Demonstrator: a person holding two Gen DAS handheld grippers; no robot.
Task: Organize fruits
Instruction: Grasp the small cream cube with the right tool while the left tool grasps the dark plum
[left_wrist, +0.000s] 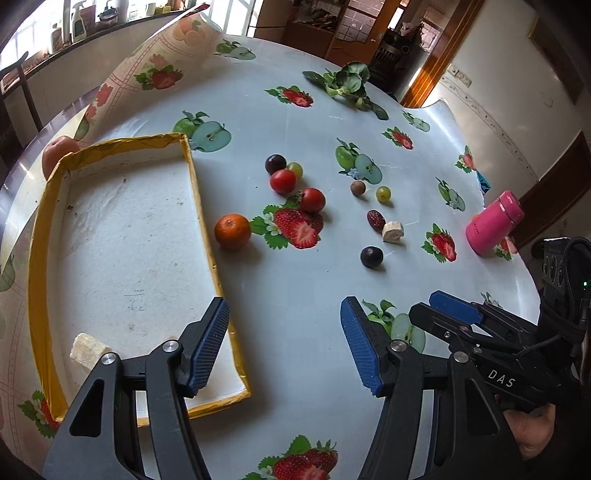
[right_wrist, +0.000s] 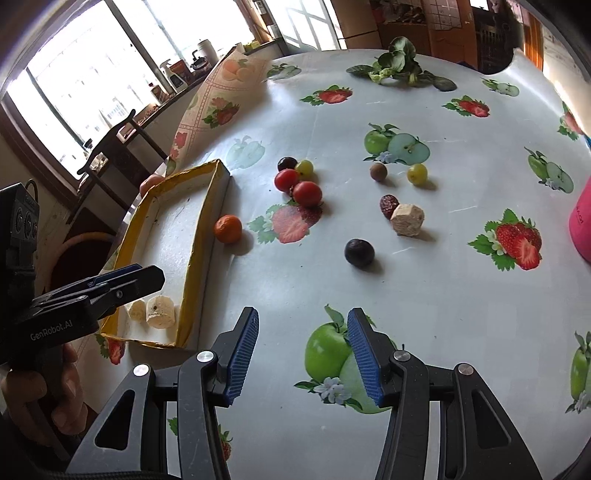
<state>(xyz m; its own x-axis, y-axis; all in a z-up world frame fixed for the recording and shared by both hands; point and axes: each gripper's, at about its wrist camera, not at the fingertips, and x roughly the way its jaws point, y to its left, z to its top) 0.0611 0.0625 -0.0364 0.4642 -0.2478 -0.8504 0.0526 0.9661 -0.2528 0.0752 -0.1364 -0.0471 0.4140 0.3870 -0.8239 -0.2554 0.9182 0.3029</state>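
We held our left gripper (left_wrist: 284, 347) part open and empty over the near right wall of the shallow yellow-rimmed white tray (left_wrist: 40, 280). Our right gripper (right_wrist: 303, 356) was likewise part open, empty. Beyond both sets of fingers lay the round orange mandarin (left_wrist: 232, 231), just outside the tray.
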